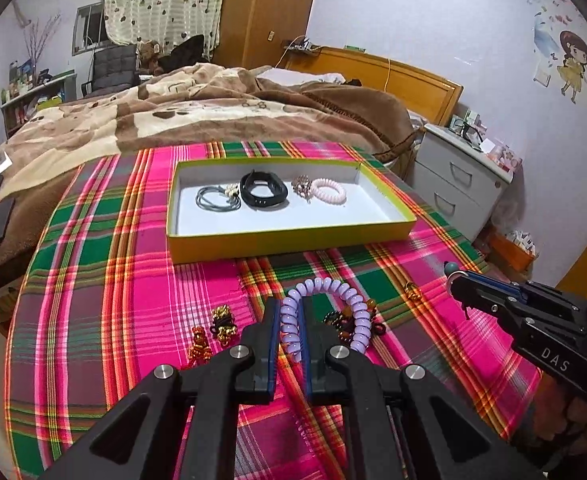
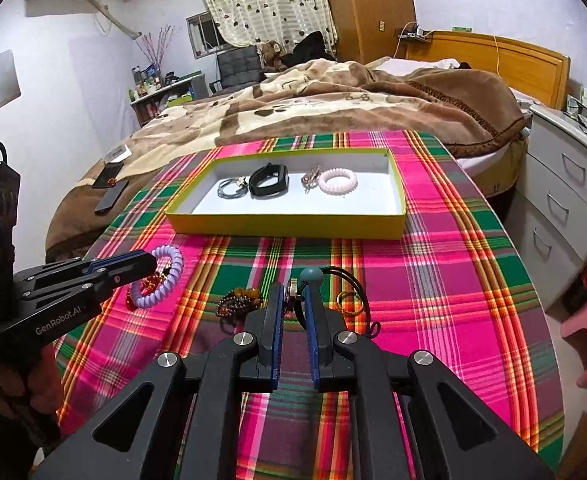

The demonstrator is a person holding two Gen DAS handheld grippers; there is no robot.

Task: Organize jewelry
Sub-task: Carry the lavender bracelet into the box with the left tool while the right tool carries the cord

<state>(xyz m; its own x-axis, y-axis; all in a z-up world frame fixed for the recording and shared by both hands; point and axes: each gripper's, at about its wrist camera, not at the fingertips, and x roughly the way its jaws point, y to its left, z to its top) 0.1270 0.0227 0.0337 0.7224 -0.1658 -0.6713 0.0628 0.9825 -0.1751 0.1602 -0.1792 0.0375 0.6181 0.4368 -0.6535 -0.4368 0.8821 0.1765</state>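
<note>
Both grippers carry pieces, left gripper [image 1: 291,312] jaws clamping the purple coil bracelet [image 1: 333,312], right gripper [image 2: 295,300] jaws pinching a blue-bead cord [image 2: 311,276]; four pieces fill the yellow tray [image 1: 285,240], several clusters remain on the bench [image 1: 133,240].

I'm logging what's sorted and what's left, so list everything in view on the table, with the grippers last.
Tray: one, yellow-green walls, white inside, far side of table.
Grey hair ties: a bunch, in tray, left.
Black band: one, in tray, middle.
Pink coil tie: one, in tray, right.
Purple coil tie: one, held.
Gold-and-red ties: several, on plaid cloth, left.
Amber bead bracelet: one, on cloth, centre.
Black cord with grey ball: one, held.
Left gripper: shut on purple coil tie.
Right gripper: shut on black cord.
</note>
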